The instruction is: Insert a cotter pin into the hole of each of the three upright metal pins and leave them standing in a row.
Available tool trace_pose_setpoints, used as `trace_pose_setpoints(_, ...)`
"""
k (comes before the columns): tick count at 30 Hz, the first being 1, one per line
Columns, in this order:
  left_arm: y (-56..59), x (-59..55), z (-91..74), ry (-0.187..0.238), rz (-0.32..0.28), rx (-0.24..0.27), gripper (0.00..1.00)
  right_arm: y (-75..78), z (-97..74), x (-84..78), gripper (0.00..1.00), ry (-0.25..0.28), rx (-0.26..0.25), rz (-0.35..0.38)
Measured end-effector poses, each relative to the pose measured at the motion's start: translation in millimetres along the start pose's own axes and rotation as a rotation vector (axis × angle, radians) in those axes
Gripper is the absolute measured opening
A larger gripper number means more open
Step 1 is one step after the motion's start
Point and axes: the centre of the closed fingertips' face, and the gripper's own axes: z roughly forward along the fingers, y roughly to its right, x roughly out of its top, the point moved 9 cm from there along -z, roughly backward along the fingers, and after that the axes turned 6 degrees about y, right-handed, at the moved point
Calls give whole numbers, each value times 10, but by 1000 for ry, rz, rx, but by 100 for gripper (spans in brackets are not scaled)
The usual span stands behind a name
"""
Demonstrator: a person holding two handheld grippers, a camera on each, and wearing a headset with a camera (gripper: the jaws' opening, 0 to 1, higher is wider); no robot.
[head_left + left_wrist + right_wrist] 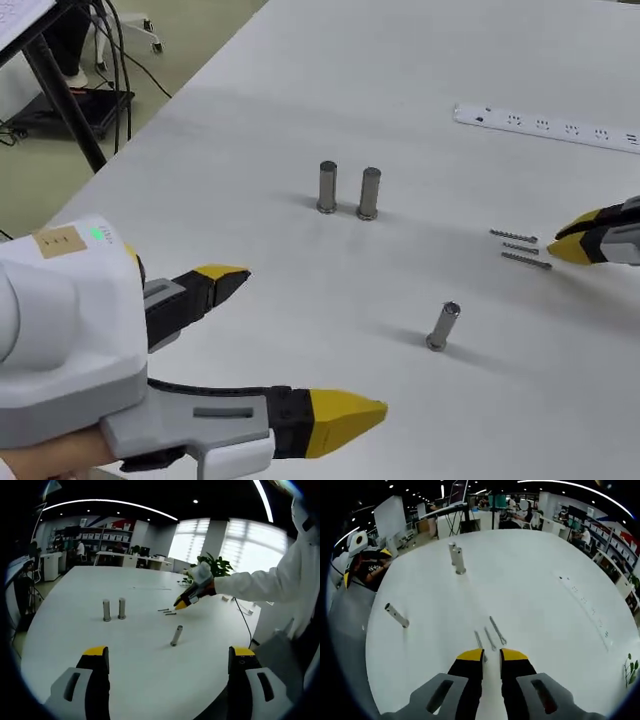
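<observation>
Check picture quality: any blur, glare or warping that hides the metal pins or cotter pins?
Head view: sharp; grey cylindrical metal pins throw soft shadows on the white table. Left gripper view: fisheye curves the table edge; bright windows wash out. Right gripper view: thin silver cotter pins legible ahead of the right tongs.

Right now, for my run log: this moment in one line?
left gripper: open, empty | right gripper: slightly open, by three cotter pins | metal pins: three standing, none fitted
</observation>
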Motion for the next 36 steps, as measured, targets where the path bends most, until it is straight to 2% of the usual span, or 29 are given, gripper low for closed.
trace_pose_setpoints(5, -40, -1, -6, 2, -5, 11, 96, 36, 96, -47, 7, -28, 6, -42)
trace_pose_setpoints(8, -30, -35, -6, -18, 15, 4, 96, 12, 116, -5, 7, -35, 13, -55)
trace_pose_setpoints(12, -11, -59, 4, -22, 7, -2, 96, 7, 144, 24, 7, -50, 18, -73)
trace_pose_setpoints(17, -15, -88, 0, -33, 11, -5, 96, 72, 188, 13, 5, -76, 29, -79)
trace_pose_setpoints(26, -21, -101, -17, -31, 8, -5, 95, 67, 228, 67, 0, -86, 52, -92)
trace_pose_setpoints(30, -17, -112, -13, -33, 4, -6, 95, 64, 258, 54, 0, -114, 75, -132)
trace_pose_setpoints(32, -12, -118, -8, -39, 4, -7, 94, 102, 269, 68, 0, -117, 76, -151)
trace_pose_setpoints(36, 7, -98, 9, -37, 15, -17, 93, 75, 264, 84, 0, -120, 79, -175)
